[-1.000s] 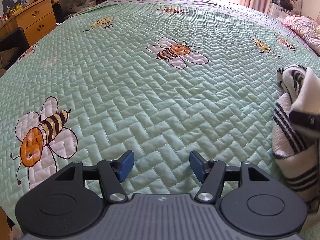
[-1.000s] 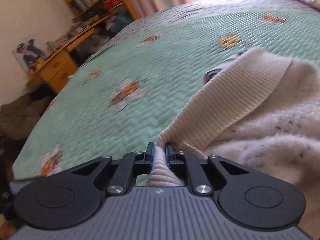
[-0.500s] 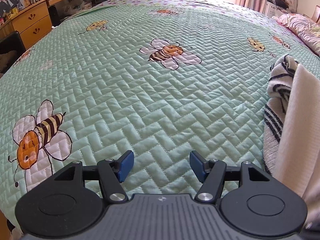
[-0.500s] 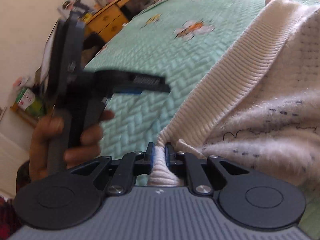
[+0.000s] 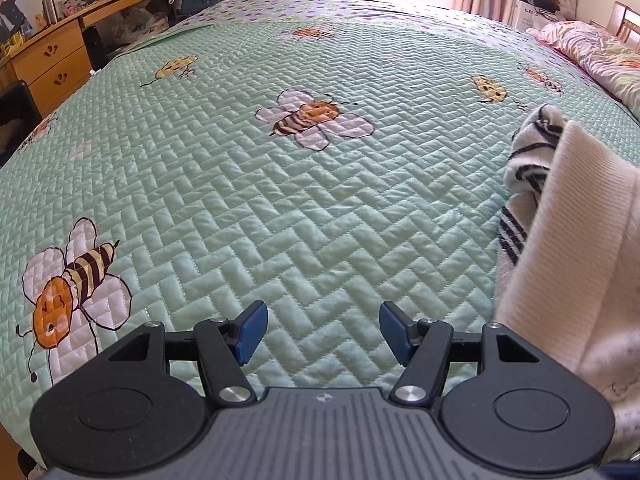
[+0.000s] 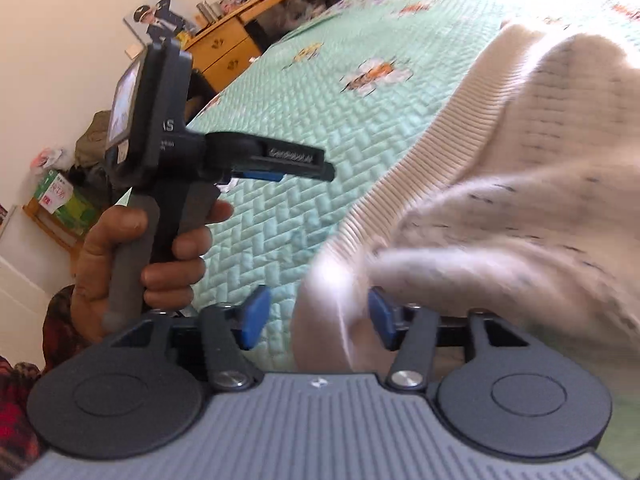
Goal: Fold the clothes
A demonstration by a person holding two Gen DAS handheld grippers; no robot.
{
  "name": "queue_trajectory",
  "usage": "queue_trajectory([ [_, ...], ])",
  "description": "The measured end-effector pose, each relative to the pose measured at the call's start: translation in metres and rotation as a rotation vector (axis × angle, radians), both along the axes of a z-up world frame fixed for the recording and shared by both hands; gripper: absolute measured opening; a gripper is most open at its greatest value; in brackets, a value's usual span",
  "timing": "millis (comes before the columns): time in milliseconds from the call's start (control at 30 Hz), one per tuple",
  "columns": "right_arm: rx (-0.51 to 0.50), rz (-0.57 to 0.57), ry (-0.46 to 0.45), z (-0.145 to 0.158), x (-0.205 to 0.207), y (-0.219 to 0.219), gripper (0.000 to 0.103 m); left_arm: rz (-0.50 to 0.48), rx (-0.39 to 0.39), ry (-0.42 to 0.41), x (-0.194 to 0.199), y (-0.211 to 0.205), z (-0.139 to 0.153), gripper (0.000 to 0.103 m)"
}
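While my left gripper (image 5: pixel 322 333) hangs spread and empty over the quilt (image 5: pixel 280 184), my right gripper (image 6: pixel 316 318) stands parted, a blurred fold of cream sweater (image 6: pixel 520 184) between its pads. Sweater: heaped on quilt, right of left gripper.

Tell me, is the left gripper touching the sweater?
Apart. The left wrist view shows the left gripper open over bare quilt, the cream sweater off to its side.
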State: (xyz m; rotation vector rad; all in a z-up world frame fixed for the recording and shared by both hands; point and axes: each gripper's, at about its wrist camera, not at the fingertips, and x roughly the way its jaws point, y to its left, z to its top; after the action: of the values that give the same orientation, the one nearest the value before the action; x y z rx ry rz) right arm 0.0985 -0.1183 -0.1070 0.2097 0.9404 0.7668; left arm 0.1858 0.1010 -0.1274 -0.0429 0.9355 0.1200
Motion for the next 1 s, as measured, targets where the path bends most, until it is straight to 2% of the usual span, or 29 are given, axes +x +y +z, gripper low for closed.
queue_trajectory([
  [200, 0.074, -0.129, -0.014, 0.011, -0.013, -0.046, 0.061, -0.064, 0.011, -0.035, -0.008, -0.024, 0.017, 0.071],
  [333, 0.13, -0.239, -0.046, 0.014, -0.015, -0.072, 0.061, -0.124, -0.008, -0.079, -0.015, -0.038, 0.032, 0.085],
  [467, 0.194, -0.299, -0.084, 0.015, -0.012, -0.087, 0.063, -0.193, -0.028, -0.113, -0.014, -0.05, 0.039, 0.097],
  [567, 0.212, -0.309, -0.11, 0.013, -0.006, -0.093, 0.064, -0.251, -0.032, -0.093, 0.006, -0.066, 0.029, 0.099],
  [733, 0.219, -0.352, -0.131, 0.013, 0.021, -0.111, 0.064, -0.286, 0.103, -0.051, 0.051, -0.094, 0.003, 0.098],
  [800, 0.229, -0.398, -0.118, 0.011, 0.031, -0.126, 0.064, -0.302, 0.105, -0.021, 0.063, -0.098, -0.004, 0.098],
  [833, 0.242, -0.424, -0.106, 0.011, 0.035, -0.135, 0.064, -0.329, 0.07, 0.002, 0.067, -0.099, -0.005, 0.092],
  [900, 0.282, -0.465, -0.113, 0.011, 0.035, -0.149, 0.064, -0.386, -0.016, 0.066, 0.075, -0.1, -0.006, 0.044],
  [933, 0.302, -0.486, -0.117, 0.01, 0.036, -0.155, 0.064, -0.418, -0.071, 0.097, 0.075, -0.103, -0.003, 0.004],
  [967, 0.322, -0.506, -0.121, 0.01, 0.036, -0.162, 0.064, -0.423, -0.074, 0.086, 0.07, -0.107, 0.002, 0.003],
  [1000, 0.341, -0.527, -0.125, 0.01, 0.035, -0.168, 0.064, -0.417, -0.031, 0.055, 0.061, -0.114, 0.008, 0.003],
])
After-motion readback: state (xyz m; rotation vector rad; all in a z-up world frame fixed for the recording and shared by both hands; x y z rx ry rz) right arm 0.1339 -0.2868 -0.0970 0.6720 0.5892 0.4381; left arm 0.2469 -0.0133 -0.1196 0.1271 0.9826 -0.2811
